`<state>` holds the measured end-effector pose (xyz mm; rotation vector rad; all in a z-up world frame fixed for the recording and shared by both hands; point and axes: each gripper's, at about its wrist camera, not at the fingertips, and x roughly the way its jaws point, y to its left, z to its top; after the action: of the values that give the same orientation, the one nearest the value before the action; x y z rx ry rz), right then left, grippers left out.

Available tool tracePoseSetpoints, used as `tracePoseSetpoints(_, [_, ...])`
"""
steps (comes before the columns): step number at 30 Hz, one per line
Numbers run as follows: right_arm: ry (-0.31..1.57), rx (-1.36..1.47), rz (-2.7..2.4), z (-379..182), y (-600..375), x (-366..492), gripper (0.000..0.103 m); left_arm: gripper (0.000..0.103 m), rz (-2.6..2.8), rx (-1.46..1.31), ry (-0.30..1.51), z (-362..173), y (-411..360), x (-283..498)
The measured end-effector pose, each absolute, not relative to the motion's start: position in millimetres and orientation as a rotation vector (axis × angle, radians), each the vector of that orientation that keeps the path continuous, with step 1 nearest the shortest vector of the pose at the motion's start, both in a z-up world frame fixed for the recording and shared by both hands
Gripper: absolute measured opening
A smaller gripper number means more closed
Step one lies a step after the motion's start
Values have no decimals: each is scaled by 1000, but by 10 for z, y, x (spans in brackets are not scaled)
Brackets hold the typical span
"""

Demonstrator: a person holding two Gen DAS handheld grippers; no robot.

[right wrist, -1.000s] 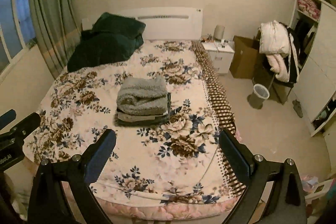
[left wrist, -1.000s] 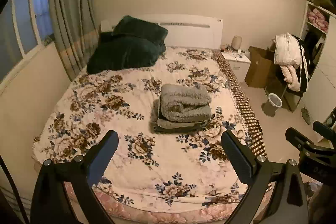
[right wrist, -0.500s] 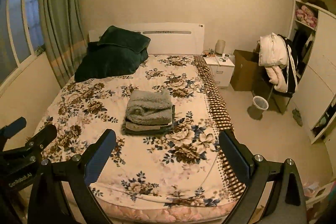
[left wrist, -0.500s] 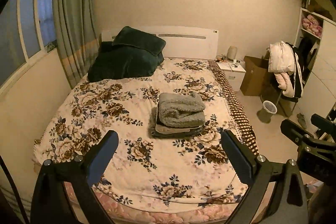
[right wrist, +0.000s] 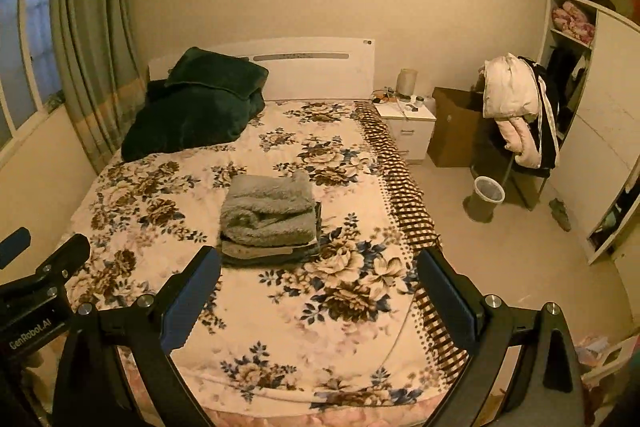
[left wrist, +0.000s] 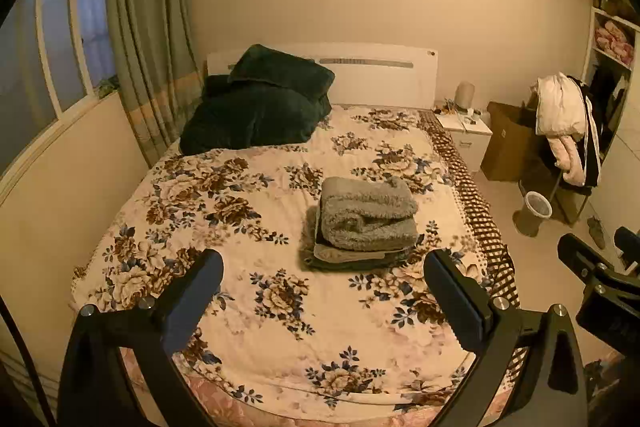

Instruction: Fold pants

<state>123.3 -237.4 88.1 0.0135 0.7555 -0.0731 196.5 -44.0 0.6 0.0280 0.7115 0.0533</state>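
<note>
While spread empty, both grippers (left wrist: 322, 297) (right wrist: 318, 293) face bed (left wrist: 248, 315).

Bed (left wrist: 248, 311), floral cover; dark green pillows (left wrist: 256, 107) at white headboard (left wrist: 384, 75); white nightstand (right wrist: 408, 127); cardboard box (right wrist: 452, 131); wastebasket (right wrist: 486, 197); curtain (left wrist: 152, 27); window (left wrist: 52, 39).

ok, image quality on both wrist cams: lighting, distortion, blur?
Left wrist view: dim, warm yellow cast; strong fisheye bending the curtain and black vignette at the corners; folded stack fairly sharp, no motion blur. Right wrist view: same amber tint and barrel warp on the wardrobe; window reads bluish, no glare; folded stack in focus.
</note>
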Motion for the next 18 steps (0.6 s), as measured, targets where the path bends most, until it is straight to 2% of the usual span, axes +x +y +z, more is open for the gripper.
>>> tracePoseSetpoints(18, [779, -5, -81, 534, -2286, 1514, 101, 103, 64, 49, 761, -160, -427, 2224])
